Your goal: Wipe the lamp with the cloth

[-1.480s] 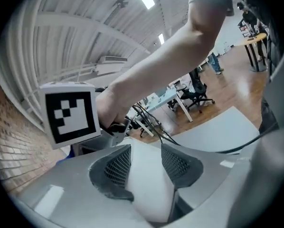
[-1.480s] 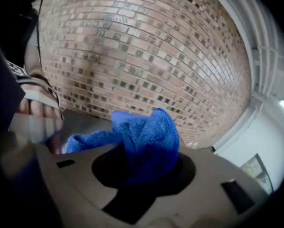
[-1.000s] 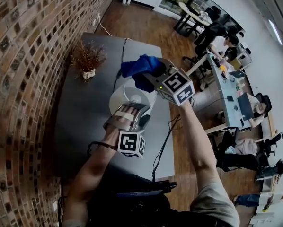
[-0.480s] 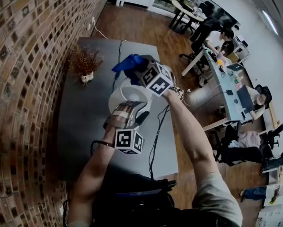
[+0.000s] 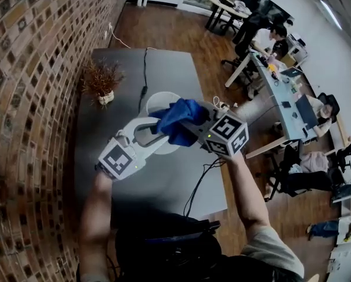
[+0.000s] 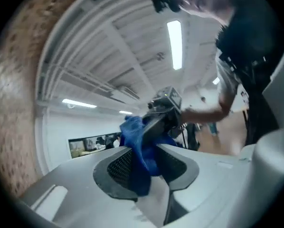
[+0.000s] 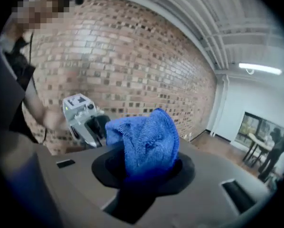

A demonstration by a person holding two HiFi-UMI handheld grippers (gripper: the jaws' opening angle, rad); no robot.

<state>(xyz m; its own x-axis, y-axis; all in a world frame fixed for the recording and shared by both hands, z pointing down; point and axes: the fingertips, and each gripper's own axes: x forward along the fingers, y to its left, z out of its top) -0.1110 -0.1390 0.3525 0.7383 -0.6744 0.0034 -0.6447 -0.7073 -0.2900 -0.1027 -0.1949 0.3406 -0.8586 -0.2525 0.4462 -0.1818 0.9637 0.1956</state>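
Note:
In the head view the blue cloth [image 5: 178, 119] hangs above the white round lamp [image 5: 155, 101], which stands on the grey table [image 5: 169, 69]. My right gripper [image 5: 190, 128] is shut on the cloth and comes in from the right. My left gripper [image 5: 162, 128] reaches in level from the left. Its jaws have just been closing, and their pads now pinch the cloth's lower edge. The left gripper view has the cloth [image 6: 139, 148] bunched between the left gripper's [image 6: 149, 161] pads, with the right gripper [image 6: 163, 113] beyond. The right gripper view has the cloth [image 7: 144, 139] in the right gripper's [image 7: 144, 167] jaws, and the left gripper [image 7: 92, 126] at its far edge.
A potted dry plant [image 5: 102, 78] stands by the brick wall [image 5: 29, 98]. A black cable [image 5: 144, 75] runs over the table's far half and another cable [image 5: 202, 178] over its near right edge. People sit at desks [image 5: 281, 93] to the right.
My left gripper has lifted off the lamp, rolled and risen, and its jaws have closed round the cloth. My right gripper has brought the cloth down and nearer, to meet it.

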